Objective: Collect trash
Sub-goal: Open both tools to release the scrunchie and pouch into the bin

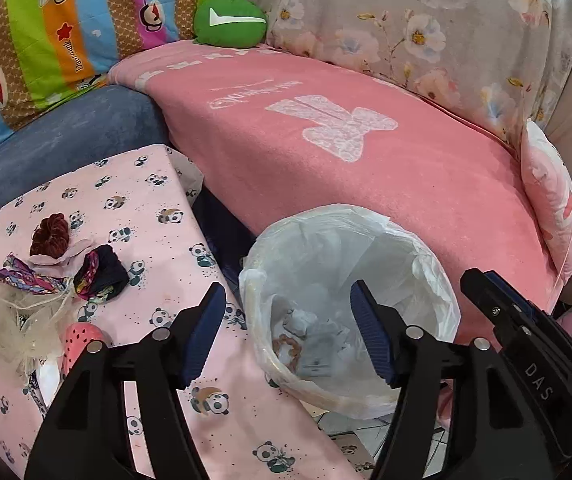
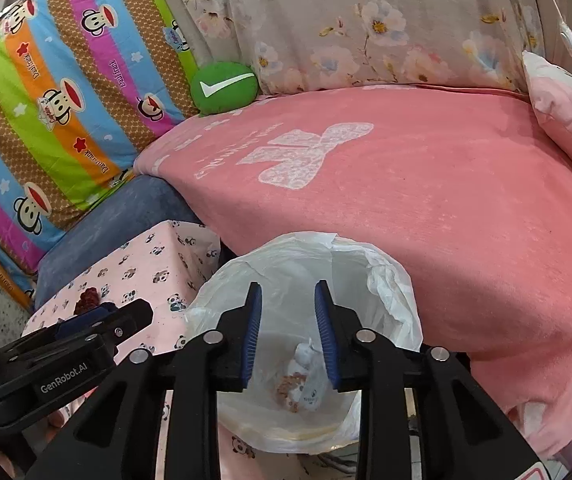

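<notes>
The pink blanket [image 1: 366, 168] over the bed fills the back of both views, with a floral quilt [image 1: 426, 32] and a striped monkey-print cushion [image 1: 57, 40] behind it; a green round cushion [image 1: 229, 20] sits in the corner between them; in front, to the left, stands a tabletop [image 1: 97, 216] under a pink panda-print cover, and just beside its right edge stands the bin [image 1: 422, 276] lined with a white plastic bag.

As I judge it, the task is partway through: crumpled white paper and a brownish scrap [image 2: 290, 388] already lie at the bottom of the bin; on the tabletop a loose heap remains, a dark red scrunchie [image 1: 51, 236], dark patterned fabric scraps [image 1: 101, 272] and a wad of pale netting [image 1: 17, 320], though whether all of these count as trash I cannot tell.

The left gripper [image 1: 286, 336] hangs over the seam between tabletop and bin, its fingers wide with nothing between them; the right gripper [image 2: 288, 336] hangs straight over the bin's mouth, its fingers narrowly apart and empty too.

Room is tight: the bin is wedged between tabletop edge and bed, and the two grippers sit close side by side; the heap lies to the left, with bare cover around it; the liner's rumpled rim stands up and could catch a finger.
</notes>
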The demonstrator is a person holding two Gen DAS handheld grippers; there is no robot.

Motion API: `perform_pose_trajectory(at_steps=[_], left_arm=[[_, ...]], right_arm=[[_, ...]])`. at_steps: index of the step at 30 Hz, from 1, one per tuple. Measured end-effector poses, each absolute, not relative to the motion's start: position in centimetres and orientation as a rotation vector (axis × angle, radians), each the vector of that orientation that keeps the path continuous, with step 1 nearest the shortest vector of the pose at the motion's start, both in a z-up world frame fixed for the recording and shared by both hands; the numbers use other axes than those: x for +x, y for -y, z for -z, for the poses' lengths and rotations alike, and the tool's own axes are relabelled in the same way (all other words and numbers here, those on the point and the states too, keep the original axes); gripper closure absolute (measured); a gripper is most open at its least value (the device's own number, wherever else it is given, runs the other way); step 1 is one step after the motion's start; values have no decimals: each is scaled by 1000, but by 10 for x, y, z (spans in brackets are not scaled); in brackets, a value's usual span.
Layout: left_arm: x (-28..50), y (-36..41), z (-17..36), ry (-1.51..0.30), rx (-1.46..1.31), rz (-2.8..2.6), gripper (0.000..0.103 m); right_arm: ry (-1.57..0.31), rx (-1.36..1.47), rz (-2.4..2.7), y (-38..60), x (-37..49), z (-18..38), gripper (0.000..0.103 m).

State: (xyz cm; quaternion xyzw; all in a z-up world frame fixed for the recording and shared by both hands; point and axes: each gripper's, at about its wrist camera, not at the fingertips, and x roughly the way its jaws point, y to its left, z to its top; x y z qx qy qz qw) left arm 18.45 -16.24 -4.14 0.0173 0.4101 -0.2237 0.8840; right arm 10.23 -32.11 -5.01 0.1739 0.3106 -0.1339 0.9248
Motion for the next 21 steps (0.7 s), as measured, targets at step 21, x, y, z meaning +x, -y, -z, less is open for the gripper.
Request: perform_pose_trajectory(at_steps=[21], left_arm=[[151, 42, 41, -880, -85, 302, 28]], right_arm=[[-693, 288, 162, 223, 78, 47, 35]])
